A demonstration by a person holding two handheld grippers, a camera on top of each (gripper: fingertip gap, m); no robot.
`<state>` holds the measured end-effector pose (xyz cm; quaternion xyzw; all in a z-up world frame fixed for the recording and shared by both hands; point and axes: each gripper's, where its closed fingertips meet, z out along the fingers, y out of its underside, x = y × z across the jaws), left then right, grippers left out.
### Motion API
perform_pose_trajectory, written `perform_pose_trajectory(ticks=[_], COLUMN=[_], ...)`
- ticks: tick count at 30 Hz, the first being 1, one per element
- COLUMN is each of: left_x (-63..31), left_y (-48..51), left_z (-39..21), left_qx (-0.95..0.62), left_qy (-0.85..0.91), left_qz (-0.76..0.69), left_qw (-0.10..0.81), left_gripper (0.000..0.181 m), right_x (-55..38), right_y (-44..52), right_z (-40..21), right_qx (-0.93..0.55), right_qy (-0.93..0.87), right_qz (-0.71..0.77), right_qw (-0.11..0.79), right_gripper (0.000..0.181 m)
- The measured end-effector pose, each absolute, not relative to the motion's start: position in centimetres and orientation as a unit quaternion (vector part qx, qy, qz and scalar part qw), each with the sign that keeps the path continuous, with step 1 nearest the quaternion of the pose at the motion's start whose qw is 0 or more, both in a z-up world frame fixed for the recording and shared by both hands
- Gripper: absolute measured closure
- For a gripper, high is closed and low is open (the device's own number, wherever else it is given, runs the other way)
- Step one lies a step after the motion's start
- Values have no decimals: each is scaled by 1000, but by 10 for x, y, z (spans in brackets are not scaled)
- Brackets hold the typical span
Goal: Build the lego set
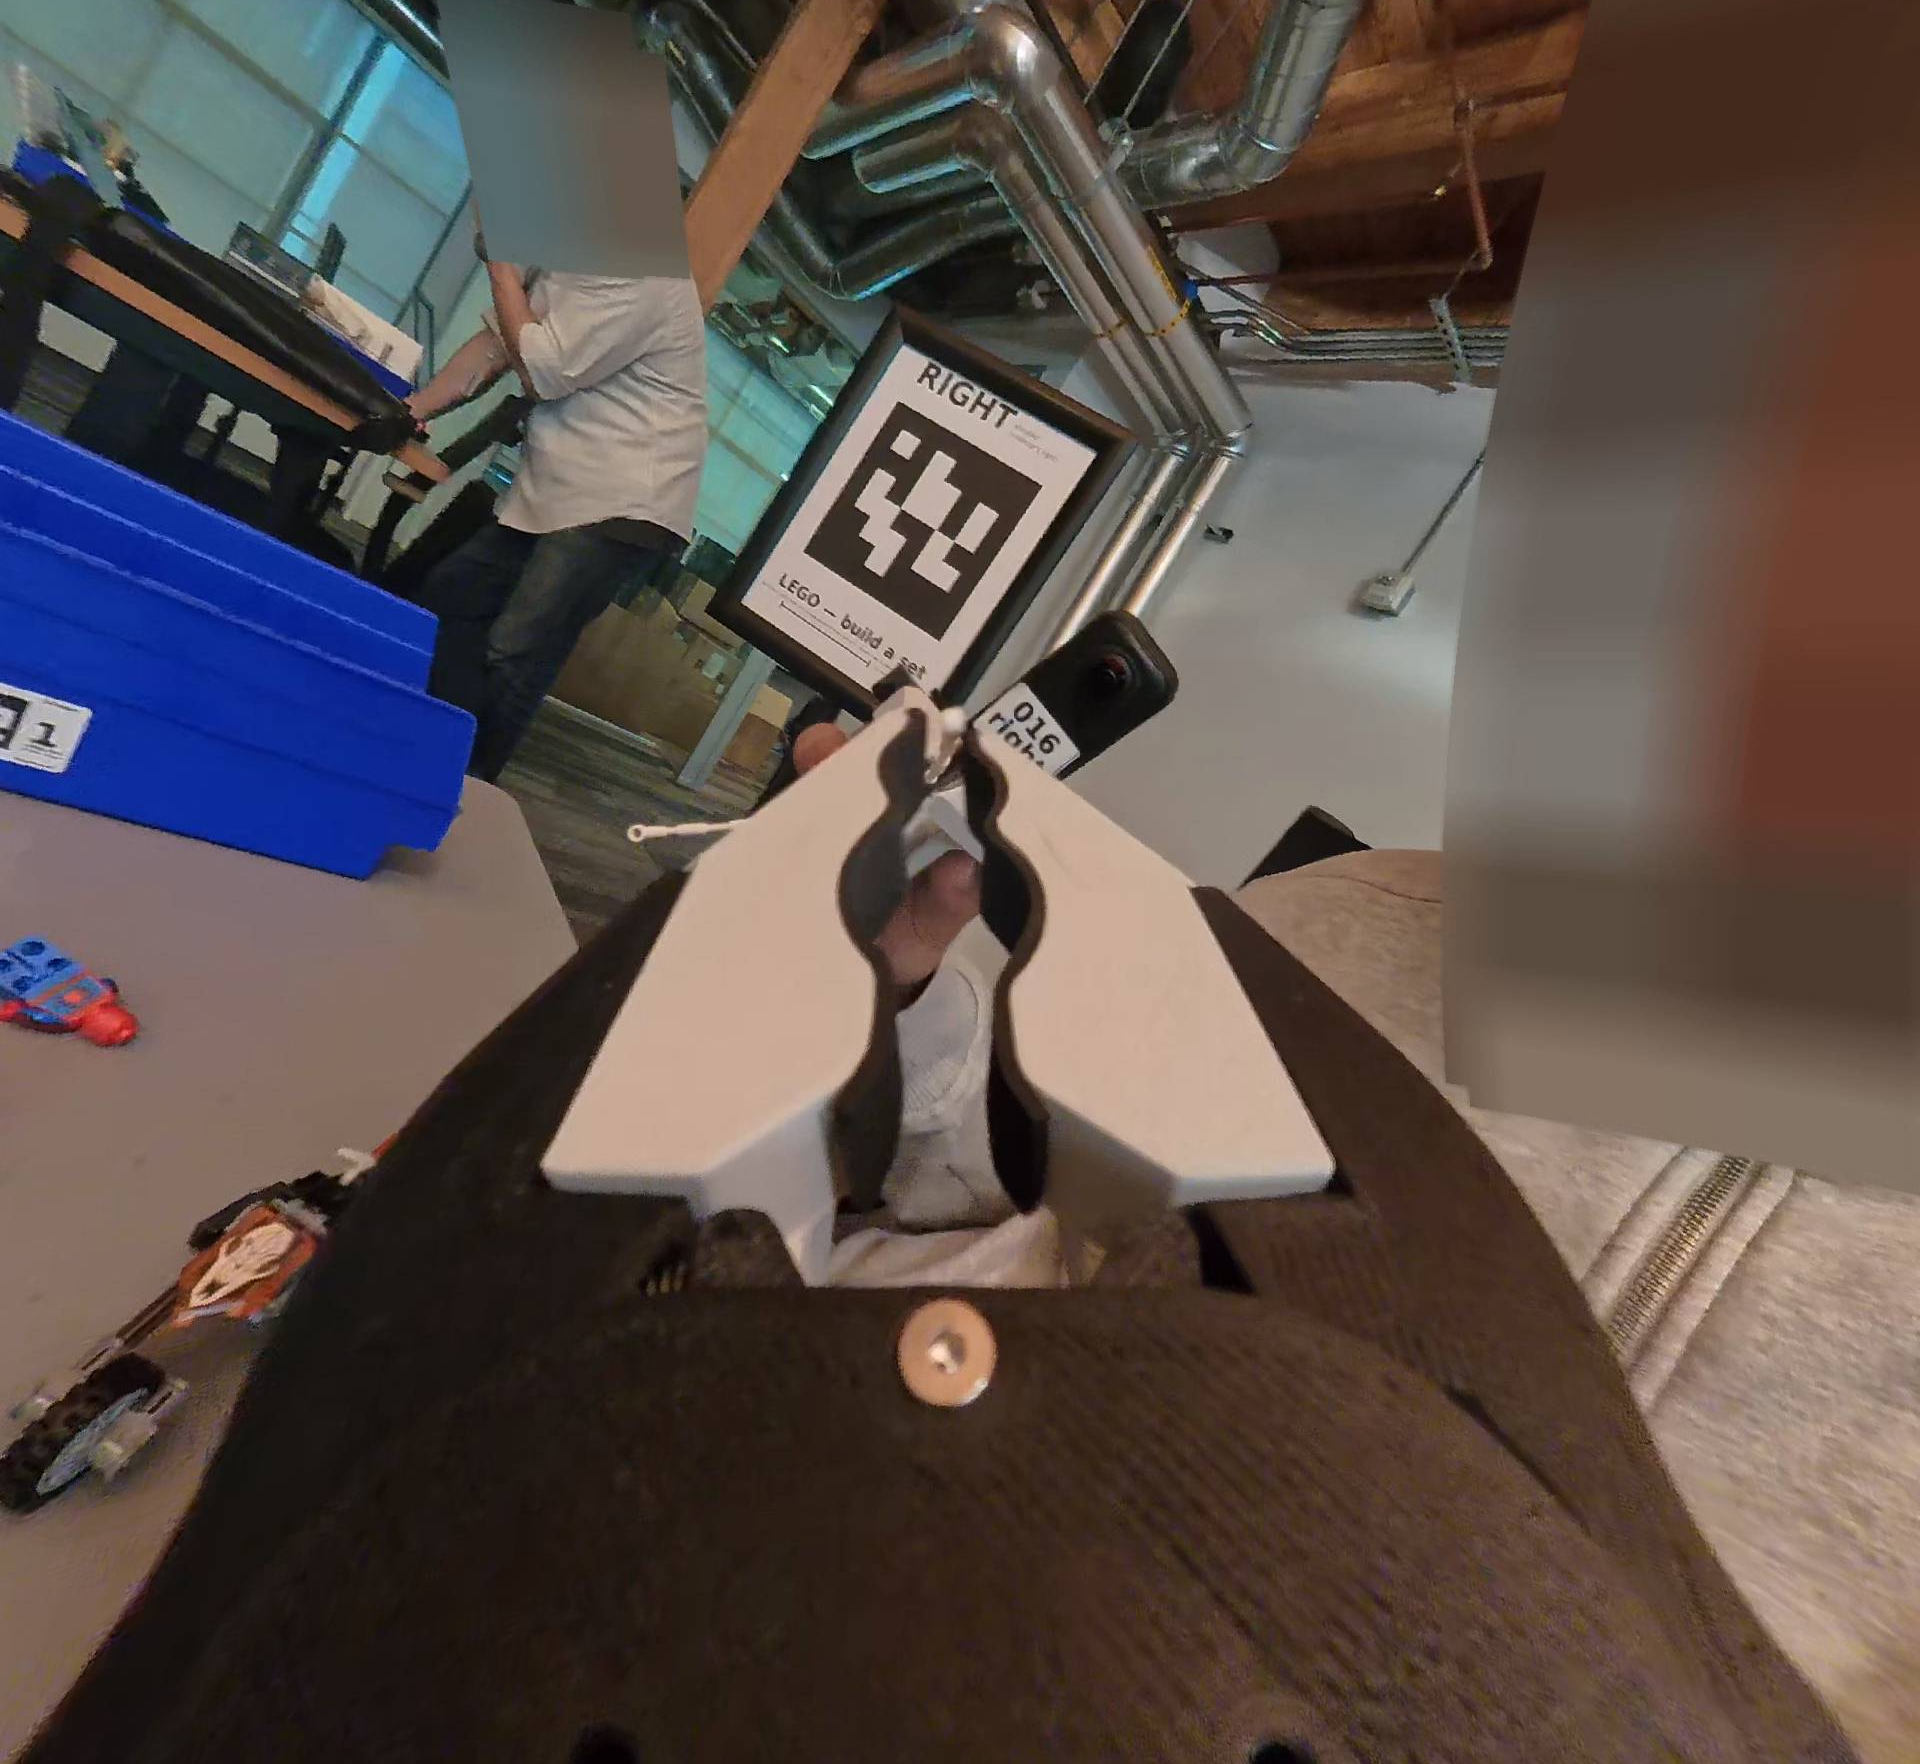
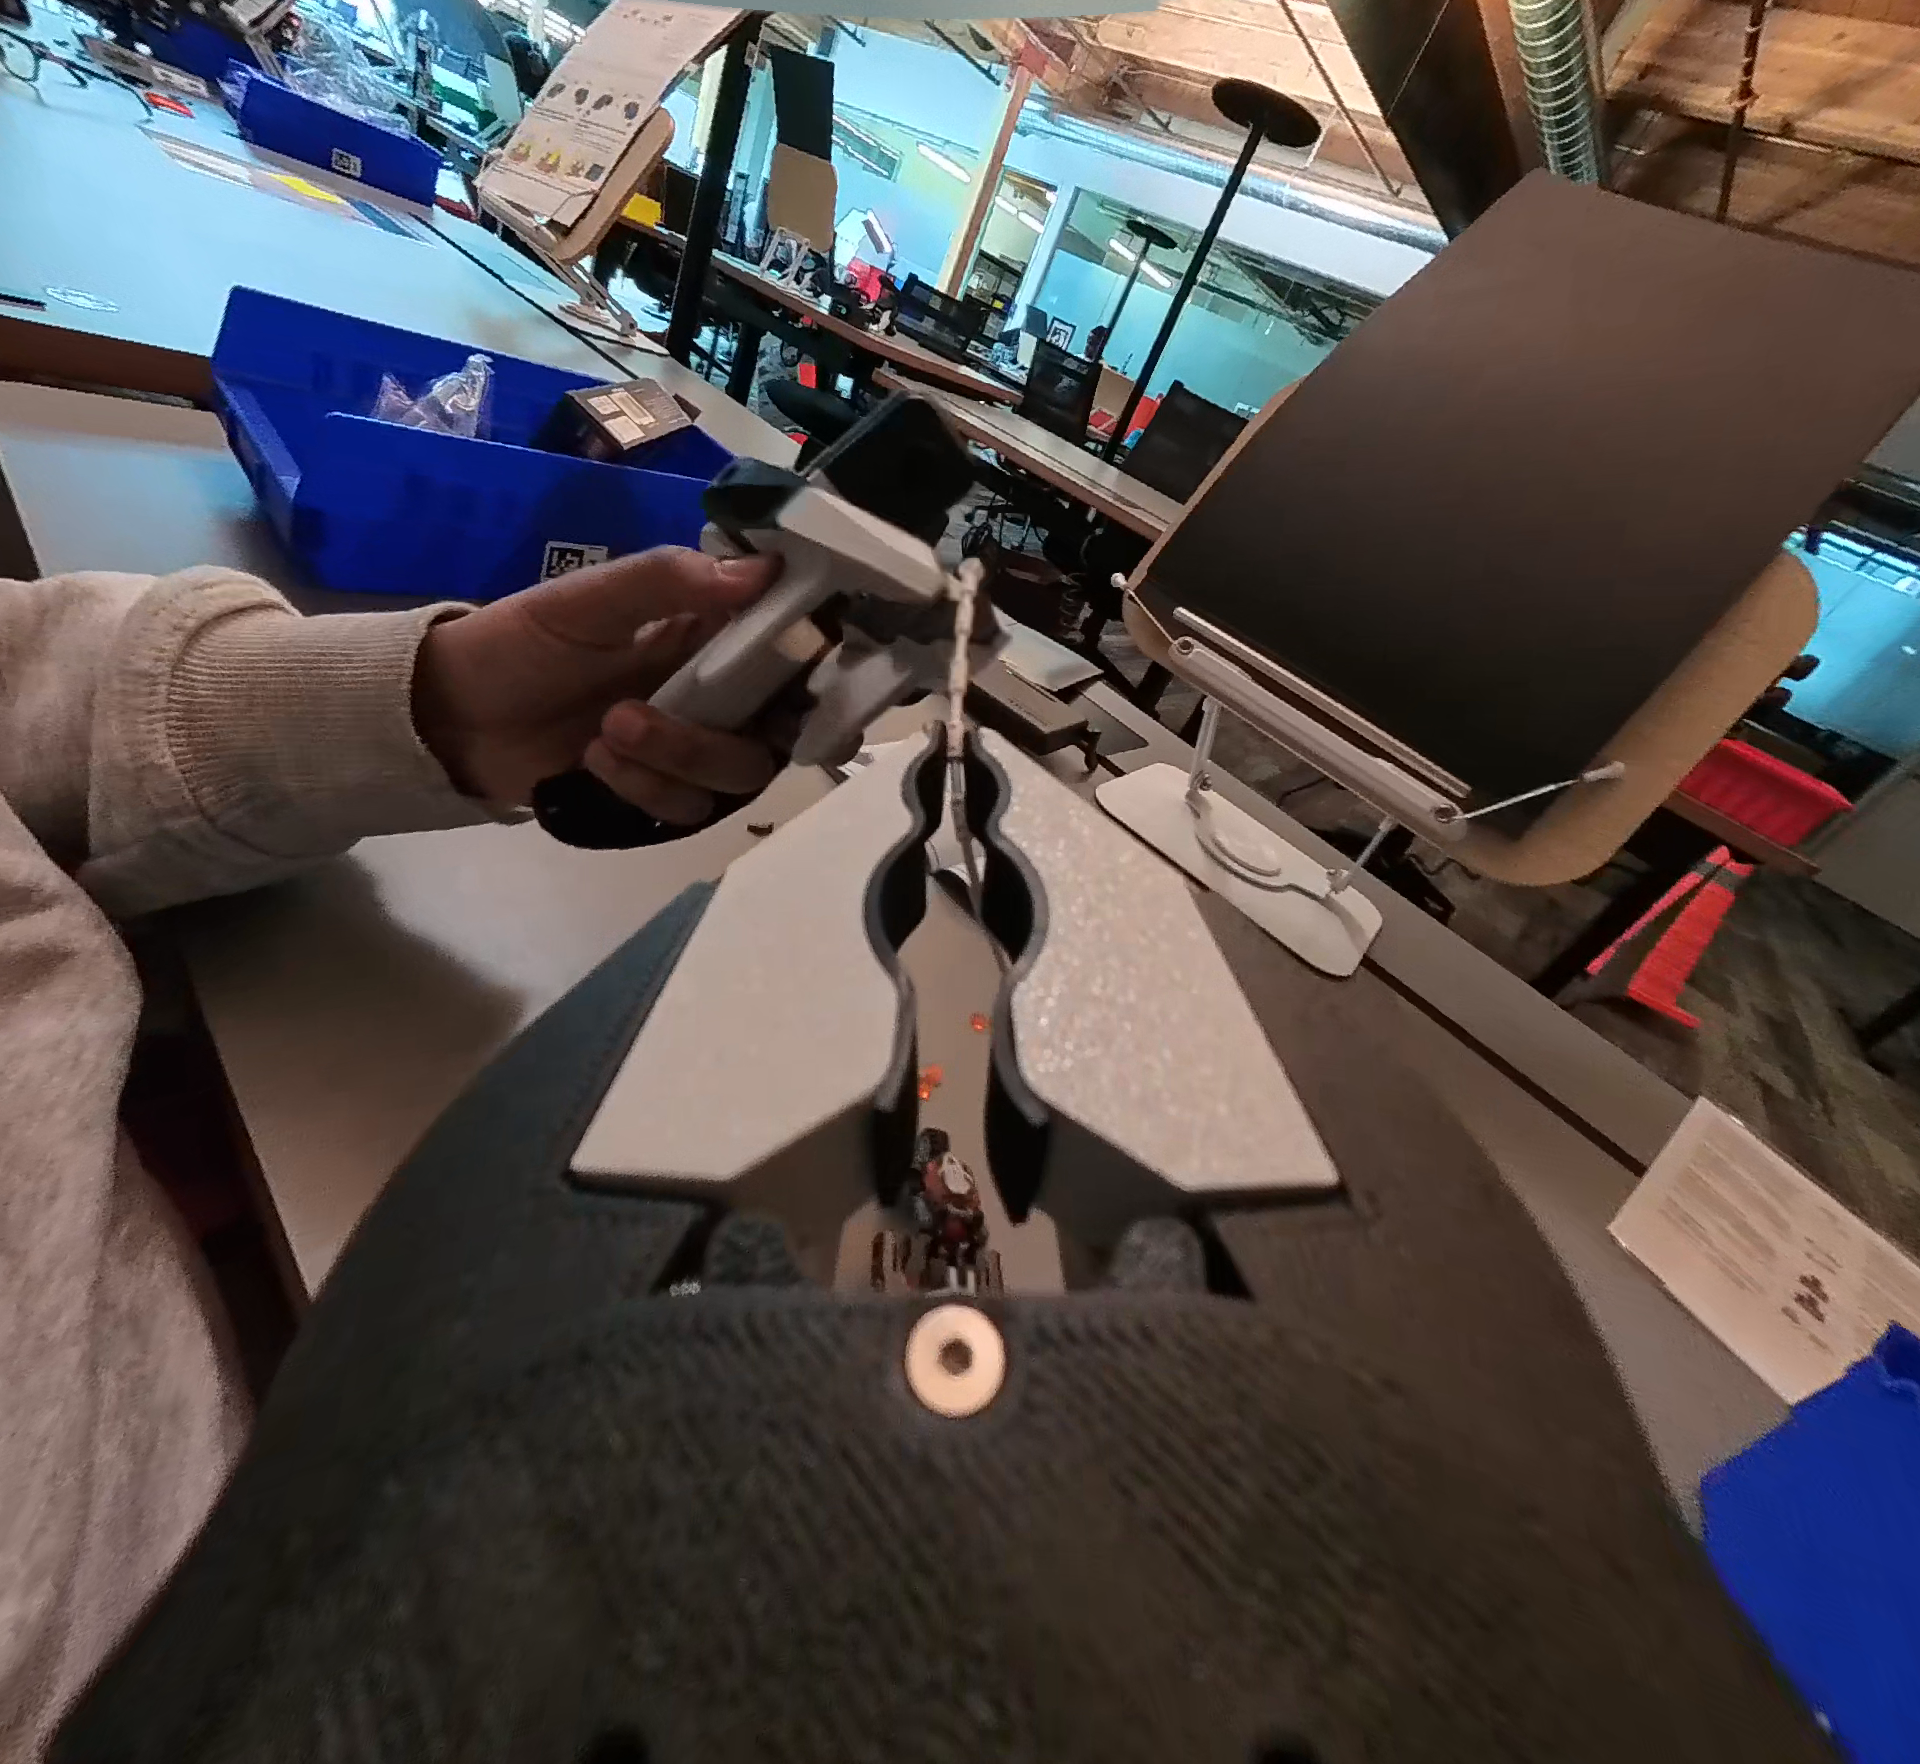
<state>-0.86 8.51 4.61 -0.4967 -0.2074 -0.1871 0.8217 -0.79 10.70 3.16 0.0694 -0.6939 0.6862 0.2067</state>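
Both grippers pinch one thin white lego strand (image 2: 964,665) between nearly closed tips: left gripper (image 1: 940,738), right gripper (image 2: 951,758); built lego models (image 1: 249,1257) lie at 8 o'clock on the table (image 1: 260,935)

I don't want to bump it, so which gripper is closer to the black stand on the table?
Right. The right gripper is just left of the black stand; the left gripper is farther left, both pinching a white piece.
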Motion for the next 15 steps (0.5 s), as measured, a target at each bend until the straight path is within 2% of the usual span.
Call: perform_pose_trajectory(ticks=[2,5,7,9,15], left_x=[-15,-26,-35,-41,-56], left_y=[81,76,78,83,102], left_z=[46,37,24,10,-37], left_qx=[-485,-488,-514,-543,-625], left_qy=[-220,-245,-266,-283,-329], left_qz=[-171,-127,-93,-70,-31], left_qw=[829,828,810,788,707], left_gripper=[145,123,123,123,130], right_x=[-14,-24,-33,-41,-65], right_y=[109,112,117,127,178], right_z=[33,31,24,9,-48], right_qx=[65,96,117,106,-39], right_qy=[-697,-731,-762,-796,-839], right_qz=[681,634,593,565,538], right_qw=[214,235,231,189,69], right_gripper=[181,181,180,181,181])
